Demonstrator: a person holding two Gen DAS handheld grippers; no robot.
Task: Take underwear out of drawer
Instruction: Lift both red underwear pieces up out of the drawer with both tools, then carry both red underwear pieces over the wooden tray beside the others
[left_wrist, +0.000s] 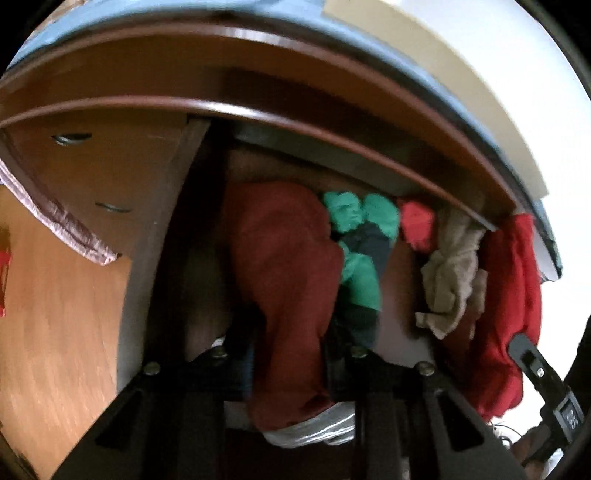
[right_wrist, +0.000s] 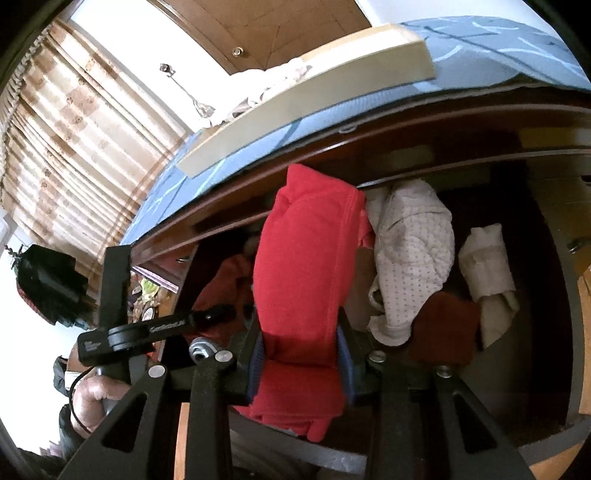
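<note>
- At the left of the left wrist view lies wood floor (left_wrist: 55, 295), with a cabinet side panel (left_wrist: 110, 177) above it; the open drawer (left_wrist: 207, 280) fills the middle, pulled out from under a blue-covered mattress (left_wrist: 461, 99).
- At lower centre of that view, the left gripper (left_wrist: 291, 354) is nearly closed on a dark red garment (left_wrist: 284, 258), pinching it near its grey waistband, probably so that it can lift the piece clear.
- Right of it lie green and navy socks (left_wrist: 354, 251), then a beige cloth (left_wrist: 454, 266).
- In the right wrist view, the left gripper's black frame (right_wrist: 118, 295) shows at the left edge.
- At centre, the right gripper (right_wrist: 301, 358) has its blue pads clamped on a bright red underwear piece (right_wrist: 306, 258), which stands up over the drawer front, seemingly part-way out.
- Further right, inside the drawer, sit a dotted white garment (right_wrist: 413, 258), a maroon cloth (right_wrist: 443, 325) and a rolled white piece (right_wrist: 487, 266).
</note>
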